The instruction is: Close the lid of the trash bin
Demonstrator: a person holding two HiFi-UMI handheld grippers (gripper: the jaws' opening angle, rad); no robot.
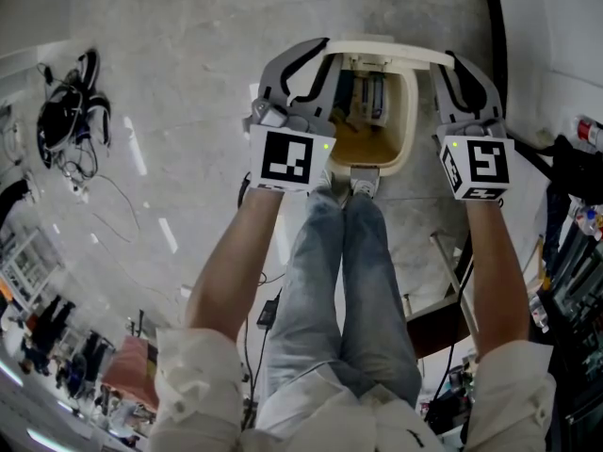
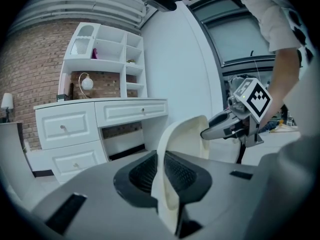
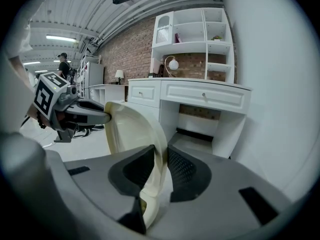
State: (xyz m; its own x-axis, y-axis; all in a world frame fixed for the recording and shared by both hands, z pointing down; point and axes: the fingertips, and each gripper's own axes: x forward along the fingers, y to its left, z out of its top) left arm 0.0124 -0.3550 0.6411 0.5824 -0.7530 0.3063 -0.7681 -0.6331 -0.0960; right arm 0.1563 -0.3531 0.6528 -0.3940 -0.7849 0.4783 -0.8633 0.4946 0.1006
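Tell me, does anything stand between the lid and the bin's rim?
Nothing visible does. The left claw and the right claw grip the raised lid; the rubbish seems to lie below the rim of the bin.

Trash bin (image 1: 411, 111) on floor (image 1: 188, 83), just ahead of person's shoes (image 1: 350, 185). Lid (image 1: 386, 48) upright at bin's far side. Left tool (image 1: 323, 47) clamps lid's left edge, right tool (image 1: 450, 59) its right edge. Bench (image 3: 200, 91) beyond lid, shelf unit (image 3: 195, 34) on it. Cable bundle (image 1: 66, 121) on floor, well left.
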